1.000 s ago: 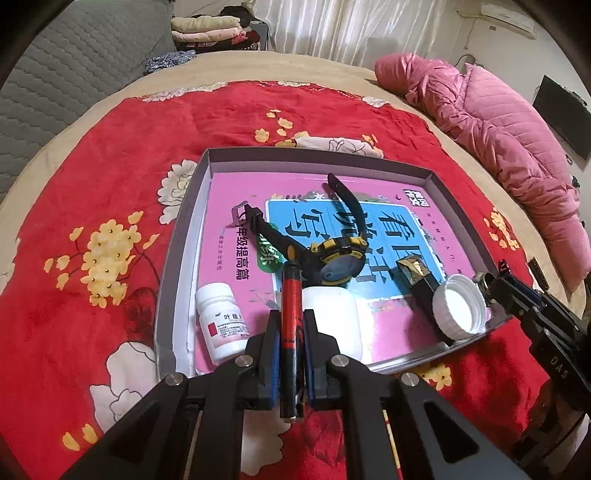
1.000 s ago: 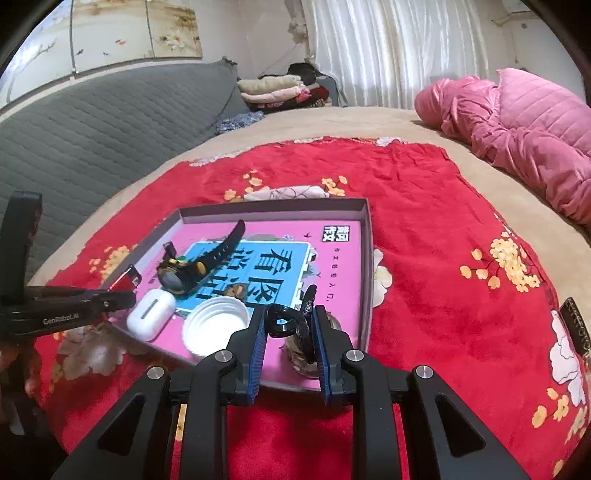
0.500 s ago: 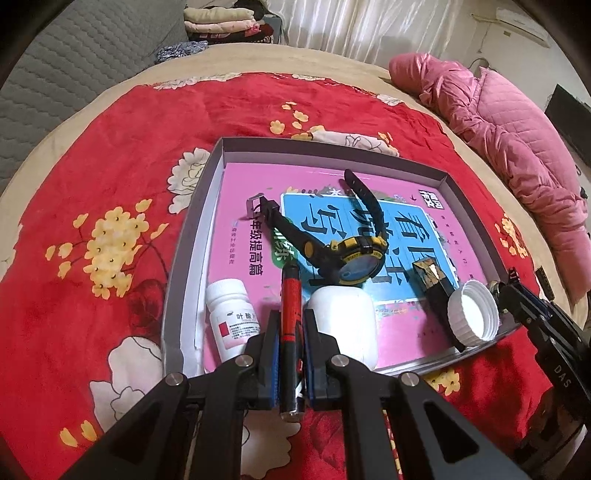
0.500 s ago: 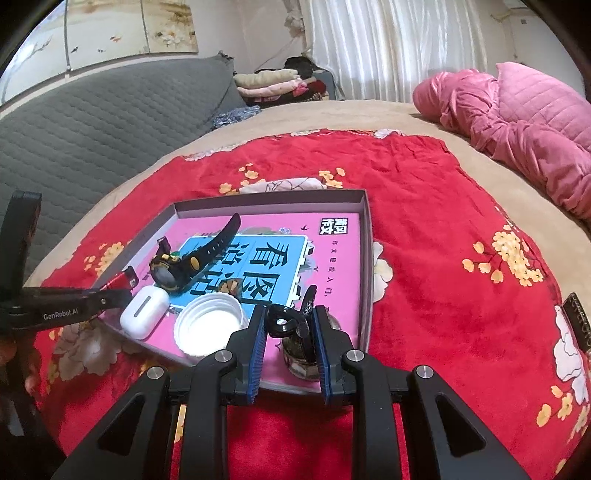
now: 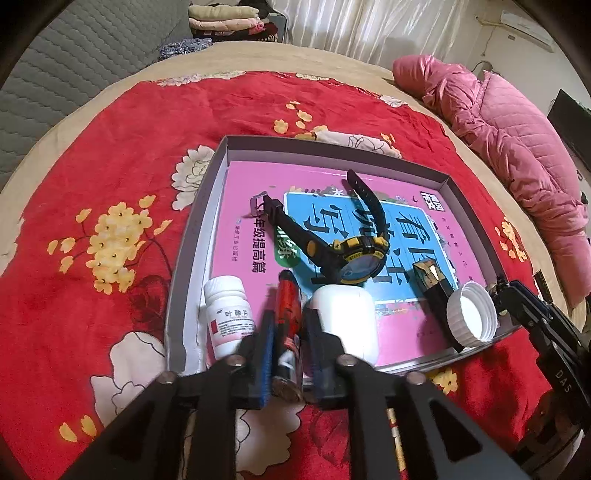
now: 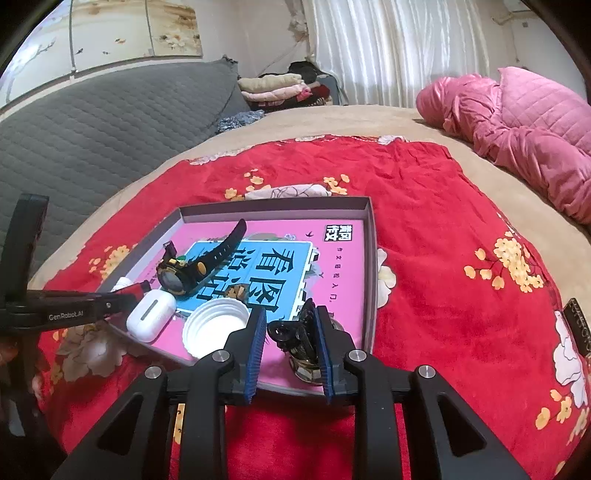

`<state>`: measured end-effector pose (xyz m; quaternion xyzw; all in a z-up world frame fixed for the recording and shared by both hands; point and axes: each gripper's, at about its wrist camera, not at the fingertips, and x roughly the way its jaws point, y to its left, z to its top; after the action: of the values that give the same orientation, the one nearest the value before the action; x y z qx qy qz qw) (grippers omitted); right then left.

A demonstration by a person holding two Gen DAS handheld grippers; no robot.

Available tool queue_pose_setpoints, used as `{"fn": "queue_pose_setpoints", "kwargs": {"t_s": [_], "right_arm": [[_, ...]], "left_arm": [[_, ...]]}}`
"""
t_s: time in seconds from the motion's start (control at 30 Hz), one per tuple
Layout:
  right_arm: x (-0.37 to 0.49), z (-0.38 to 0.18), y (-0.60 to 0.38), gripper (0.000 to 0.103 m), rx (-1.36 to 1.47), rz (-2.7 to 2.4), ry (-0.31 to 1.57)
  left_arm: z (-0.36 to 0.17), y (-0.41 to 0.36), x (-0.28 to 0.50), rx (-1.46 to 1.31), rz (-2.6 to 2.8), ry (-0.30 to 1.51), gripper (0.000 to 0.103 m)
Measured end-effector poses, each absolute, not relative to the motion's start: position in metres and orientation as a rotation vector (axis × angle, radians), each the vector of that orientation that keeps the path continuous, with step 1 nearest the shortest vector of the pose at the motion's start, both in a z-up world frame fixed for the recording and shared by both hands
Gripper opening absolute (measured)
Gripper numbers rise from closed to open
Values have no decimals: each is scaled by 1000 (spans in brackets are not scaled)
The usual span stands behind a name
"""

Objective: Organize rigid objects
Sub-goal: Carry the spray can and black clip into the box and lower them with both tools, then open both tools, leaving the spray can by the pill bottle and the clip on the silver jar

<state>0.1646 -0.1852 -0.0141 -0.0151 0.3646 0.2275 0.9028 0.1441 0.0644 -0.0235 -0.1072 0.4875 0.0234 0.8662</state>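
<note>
Left hand-held gripper (image 5: 287,334): jaws have just been opening, the red tube (image 5: 287,317) lies loose between them at the near edge of the grey tray (image 5: 192,236) on the bed. Best to withdraw straight back, avoiding the pill bottle (image 5: 229,314). Right hand-held gripper (image 6: 290,345) nearly closed, pinching a dark claw clip (image 6: 299,338) in the tray's near corner.

Home bedroom. Big round bed (image 6: 424,122) with beige cover and a red flowered blanket (image 6: 424,221) spread over it. Grey quilted headboard (image 6: 92,125) curves behind. Pink padded jacket (image 6: 524,125) lies on the bed, folded clothes (image 6: 273,86) stacked at the far edge. White curtains (image 6: 388,48) on the window, air conditioner (image 5: 524,26) high on the wall.
</note>
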Motion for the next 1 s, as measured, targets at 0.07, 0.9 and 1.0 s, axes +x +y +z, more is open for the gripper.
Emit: {"fn": "queue_pose_setpoints", "kwargs": {"t_s": [0.07, 0.9, 1.0], "right_arm": [[164, -13, -185, 28, -29, 473, 751], [142, 0, -193, 64, -19, 461, 681], [135, 3, -192, 70, -32, 466, 664]], "left_arm": [[-21, 64, 143, -226, 45, 1013, 48], [2, 49, 114, -173, 27, 905, 75], [5, 45, 110, -157, 27, 897, 75]]}}
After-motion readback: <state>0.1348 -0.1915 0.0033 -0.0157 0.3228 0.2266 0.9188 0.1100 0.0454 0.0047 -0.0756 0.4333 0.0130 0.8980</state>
